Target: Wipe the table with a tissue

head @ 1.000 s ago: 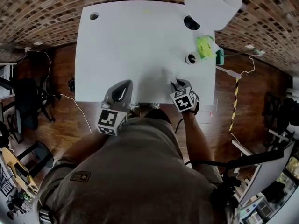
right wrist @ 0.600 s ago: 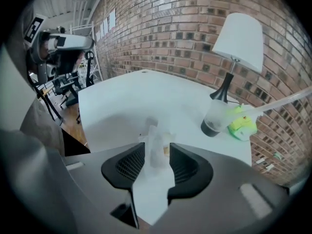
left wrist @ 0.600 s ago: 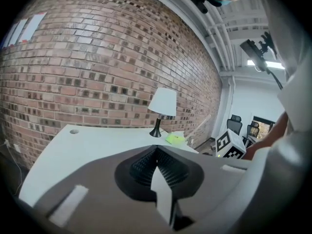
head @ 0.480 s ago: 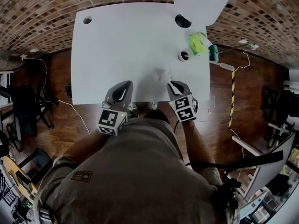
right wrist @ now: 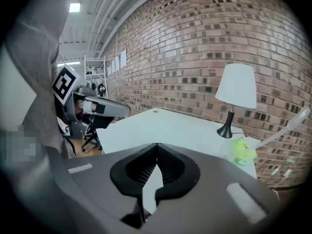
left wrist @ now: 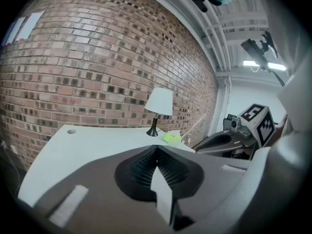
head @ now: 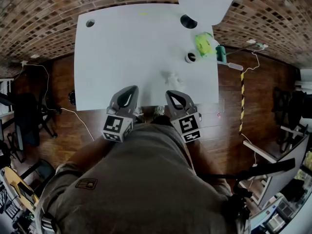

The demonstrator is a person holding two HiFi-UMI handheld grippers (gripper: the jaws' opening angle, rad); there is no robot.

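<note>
A small crumpled white tissue [head: 170,77] lies on the white table [head: 122,48], near its front edge and right of the middle. My right gripper [head: 169,92] hangs just in front of the tissue, lifted off the table and apart from it. Its jaws are shut with nothing between them, as the right gripper view shows [right wrist: 157,145]. My left gripper [head: 130,88] hovers at the front edge to the left, also shut and empty [left wrist: 156,149]. Neither gripper view shows the tissue.
A white-shaded lamp [head: 204,1] with a black base [head: 187,21] stands at the back right corner. A bright green object [head: 202,43] and a small round thing [head: 190,57] sit by the right edge. A cable hole [head: 90,23] is at the back left.
The right gripper let go of the tissue, rose, drew back toward the front edge and left, and its jaws closed empty. The tissue stays on the table. The left gripper kept still.
</note>
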